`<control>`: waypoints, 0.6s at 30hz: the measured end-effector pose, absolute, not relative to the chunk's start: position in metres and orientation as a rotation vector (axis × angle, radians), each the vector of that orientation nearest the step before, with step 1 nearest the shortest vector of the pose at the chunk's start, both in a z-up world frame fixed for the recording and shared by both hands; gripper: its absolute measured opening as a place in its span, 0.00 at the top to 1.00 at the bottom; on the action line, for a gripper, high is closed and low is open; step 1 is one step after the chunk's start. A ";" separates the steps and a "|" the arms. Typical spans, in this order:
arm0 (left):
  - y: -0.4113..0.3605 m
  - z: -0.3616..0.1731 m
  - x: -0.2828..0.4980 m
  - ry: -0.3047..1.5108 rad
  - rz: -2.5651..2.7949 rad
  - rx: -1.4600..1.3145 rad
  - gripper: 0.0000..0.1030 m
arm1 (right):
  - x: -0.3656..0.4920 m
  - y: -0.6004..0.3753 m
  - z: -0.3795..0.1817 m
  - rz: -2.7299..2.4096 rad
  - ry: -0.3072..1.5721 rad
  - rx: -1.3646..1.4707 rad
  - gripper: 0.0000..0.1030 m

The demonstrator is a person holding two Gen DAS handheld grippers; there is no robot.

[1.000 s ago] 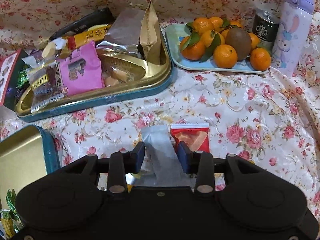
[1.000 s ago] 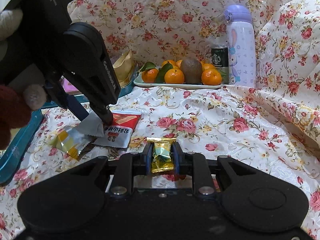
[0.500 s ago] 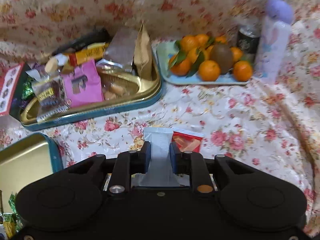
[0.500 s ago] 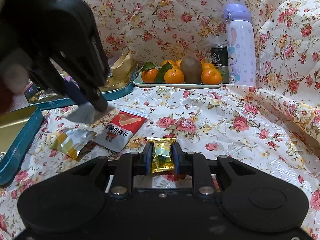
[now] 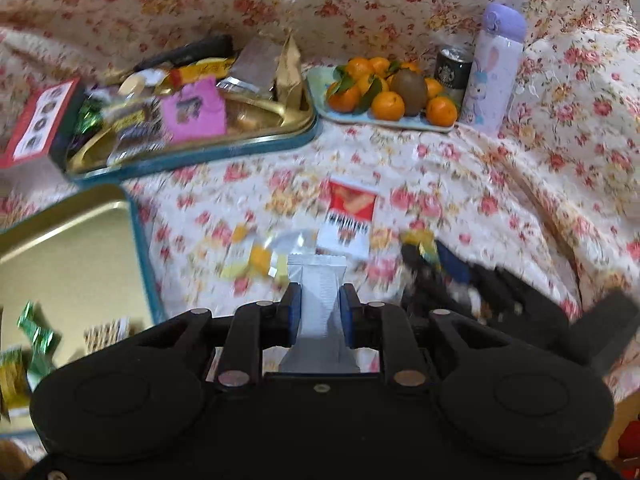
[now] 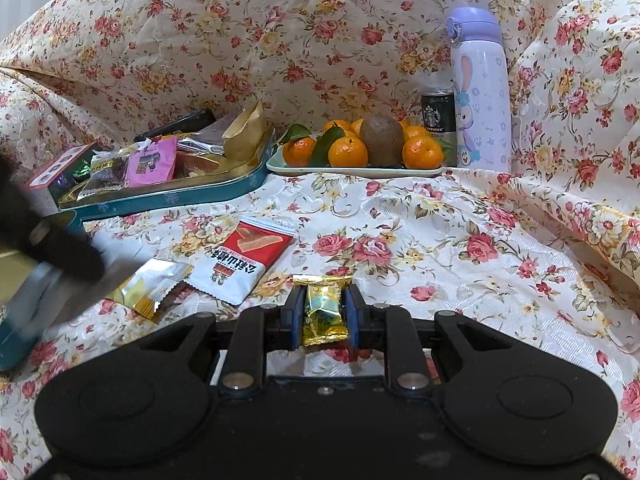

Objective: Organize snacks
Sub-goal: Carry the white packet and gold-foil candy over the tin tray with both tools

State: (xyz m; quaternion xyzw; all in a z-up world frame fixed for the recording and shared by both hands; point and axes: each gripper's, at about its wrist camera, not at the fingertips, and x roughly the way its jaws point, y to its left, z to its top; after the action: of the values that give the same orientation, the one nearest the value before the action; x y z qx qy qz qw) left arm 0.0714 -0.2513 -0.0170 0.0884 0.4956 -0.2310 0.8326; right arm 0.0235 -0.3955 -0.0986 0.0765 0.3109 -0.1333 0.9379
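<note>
My left gripper (image 5: 318,300) is shut on a silver snack packet (image 5: 318,284) and holds it above the floral cloth. My right gripper (image 6: 322,306) is shut on a small gold candy packet (image 6: 323,310) low over the cloth. A red-and-white snack packet (image 6: 250,264) and a yellow-and-silver packet (image 6: 154,286) lie on the cloth to its left; both also show in the left wrist view, the red one (image 5: 350,216) ahead. A gold tin with a teal rim (image 5: 240,148), full of snacks, stands at the back left. Its empty lid (image 5: 138,240) lies at my left.
A plate of oranges with a kiwi (image 6: 360,168) stands at the back. A Starbucks can (image 6: 438,116) and a purple bunny bottle (image 6: 480,92) stand to its right. A red box (image 5: 36,124) sits left of the tin. Several candies (image 5: 32,348) lie in the lid.
My left gripper has lifted the silver packet off the cloth and pulled back and left, toward the lid. My right gripper has kept still, holding the gold candy.
</note>
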 end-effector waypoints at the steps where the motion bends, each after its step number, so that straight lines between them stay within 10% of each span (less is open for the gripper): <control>1: -0.246 -0.017 0.067 1.048 -0.487 0.184 0.73 | 0.024 -0.395 -0.099 -0.273 0.635 0.154 0.79; 18: -0.170 -0.015 0.020 1.070 -0.472 0.082 0.73 | 0.026 -0.382 -0.096 -0.334 0.668 0.052 0.80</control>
State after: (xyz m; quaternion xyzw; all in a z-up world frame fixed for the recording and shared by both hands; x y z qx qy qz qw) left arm 0.0199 -0.1697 -0.0153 0.0385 0.5048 -0.2228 0.8331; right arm 0.0258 -0.3820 -0.0961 0.0256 0.3265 -0.1631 0.9307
